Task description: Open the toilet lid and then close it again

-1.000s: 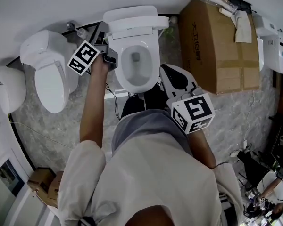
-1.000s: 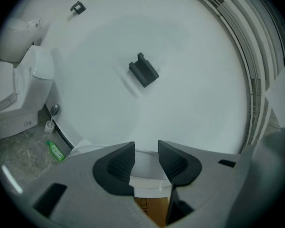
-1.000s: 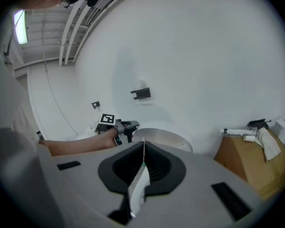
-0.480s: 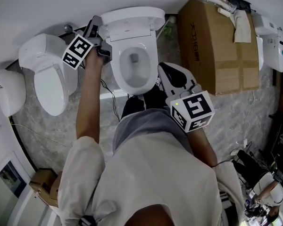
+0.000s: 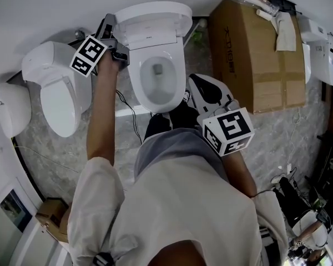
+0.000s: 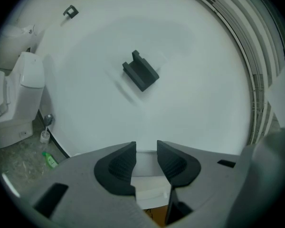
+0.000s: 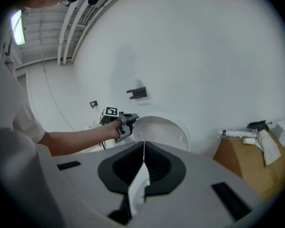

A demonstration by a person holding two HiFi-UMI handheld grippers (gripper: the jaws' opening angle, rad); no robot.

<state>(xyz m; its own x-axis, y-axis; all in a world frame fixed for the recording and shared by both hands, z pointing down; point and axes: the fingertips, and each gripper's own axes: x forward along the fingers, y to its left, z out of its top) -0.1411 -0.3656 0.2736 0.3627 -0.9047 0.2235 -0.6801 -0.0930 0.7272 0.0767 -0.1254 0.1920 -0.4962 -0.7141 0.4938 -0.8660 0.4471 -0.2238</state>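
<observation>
L gripper [image 6: 146, 148] half-spread, jaws just closing, raised lid [image 5: 150, 18] edge between; R gripper [image 7: 143, 146] pressed together; bowl [image 5: 155, 90] uncovered.

White toilet lid [image 5: 151, 20], brown box [image 5: 250, 54]

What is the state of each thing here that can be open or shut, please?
toilet lid: raised, open.
left toilet's lid: down, closed.
cardboard box: closed, taped.
left gripper: jaws apart, have just been closing; the raised lid's edge seems to be between them, not yet pressed.
right gripper: shut, empty.
</observation>
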